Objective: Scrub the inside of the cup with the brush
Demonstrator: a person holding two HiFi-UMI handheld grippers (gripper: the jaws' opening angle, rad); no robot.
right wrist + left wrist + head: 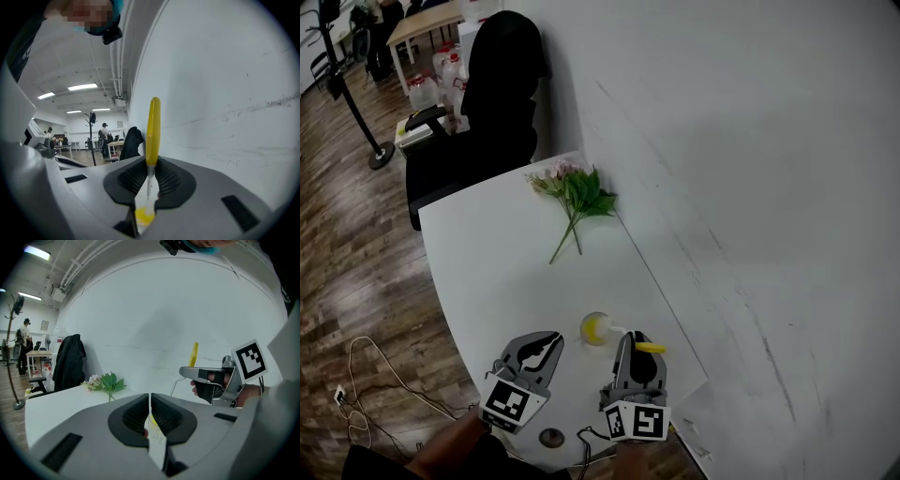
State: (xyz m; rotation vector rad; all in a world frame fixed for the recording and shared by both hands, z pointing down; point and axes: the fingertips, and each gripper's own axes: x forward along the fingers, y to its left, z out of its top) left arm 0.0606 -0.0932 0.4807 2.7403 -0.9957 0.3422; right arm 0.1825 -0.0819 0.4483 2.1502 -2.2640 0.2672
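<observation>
On the white surface point(506, 253), the cup point(594, 328) stands between our grippers. Just right of it, the right gripper point(629, 343) clenches the yellow brush point(651, 348), head down inside. We judge scrubbing is the step, and steady twisting comes next. Left of the cup, the left gripper point(550, 341) has its jaws pressed together; we cannot tell if they nip the rim.

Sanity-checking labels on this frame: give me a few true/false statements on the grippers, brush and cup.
1. The right gripper is shut on the brush. True.
2. The brush handle is red. False: it is yellow.
3. The left gripper has its jaws wide apart. False: they are together.
4. The flowers lie on the table, beyond the cup. True.
5. The cup lies on its side. False: it stands upright, with the brush's yellow head inside.
</observation>
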